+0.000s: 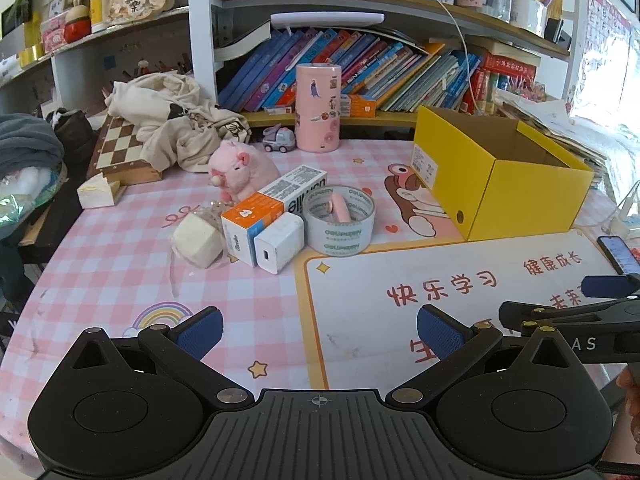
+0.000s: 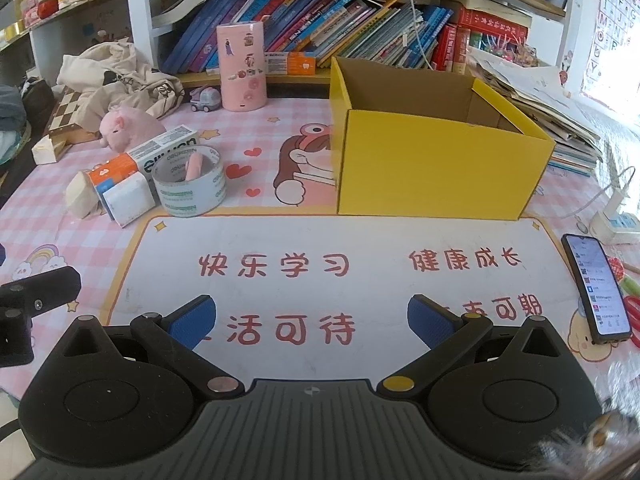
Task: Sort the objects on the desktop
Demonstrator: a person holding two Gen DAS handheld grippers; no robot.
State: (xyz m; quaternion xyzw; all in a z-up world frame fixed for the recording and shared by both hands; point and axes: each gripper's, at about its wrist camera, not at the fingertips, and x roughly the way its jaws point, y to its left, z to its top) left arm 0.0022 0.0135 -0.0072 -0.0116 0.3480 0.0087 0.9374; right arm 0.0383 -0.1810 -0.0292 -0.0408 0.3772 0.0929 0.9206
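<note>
Presently both grippers hover over the mat's white panel (image 2: 344, 236), bare before the box (image 2: 436, 168): left gripper (image 1: 320, 334) and right gripper (image 2: 312, 322) jaws spread, holding nothing. Left of the box stands the tape roll (image 2: 190, 196), upright on its rim, a pink item (image 2: 194, 168) leaning inside. Touching its far left, a carton (image 1: 276, 204) lies with long axis running toward the box's back. Box interior shows bare cardboard.
</note>
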